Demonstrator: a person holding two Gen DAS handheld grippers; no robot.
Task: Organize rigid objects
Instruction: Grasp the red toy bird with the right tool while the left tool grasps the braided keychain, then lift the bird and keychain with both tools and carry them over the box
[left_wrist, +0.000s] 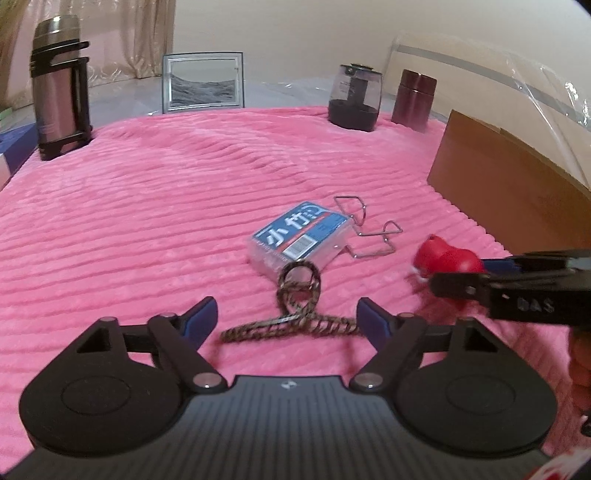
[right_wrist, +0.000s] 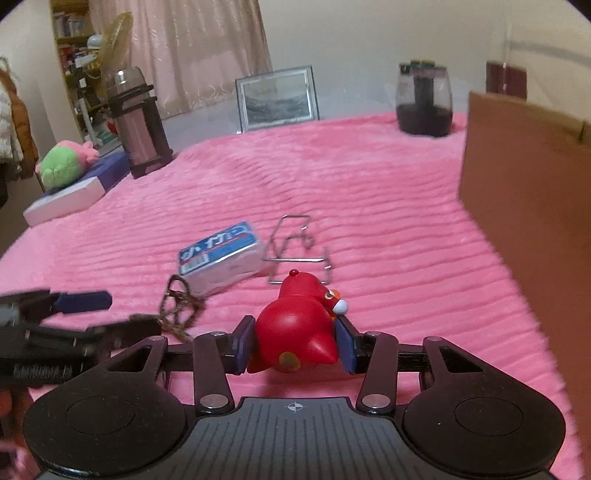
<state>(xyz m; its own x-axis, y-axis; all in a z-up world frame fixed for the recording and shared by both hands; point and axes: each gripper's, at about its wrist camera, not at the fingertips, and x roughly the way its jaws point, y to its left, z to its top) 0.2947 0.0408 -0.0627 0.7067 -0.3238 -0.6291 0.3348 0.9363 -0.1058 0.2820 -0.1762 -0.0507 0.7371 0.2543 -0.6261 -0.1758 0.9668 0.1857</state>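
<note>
A pink ribbed blanket (right_wrist: 369, 192) fills mid-frame; curtains (right_wrist: 192, 48) upper left. The right hand-held gripper (right_wrist: 295, 341) pinches a red toy bird (right_wrist: 295, 325); the left hand-held gripper (left_wrist: 286, 319) stands spread.

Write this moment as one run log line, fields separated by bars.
left tool: open over braided cord | right tool: shut on red bird toy | blue box, wire piece: on pink blanket
</note>
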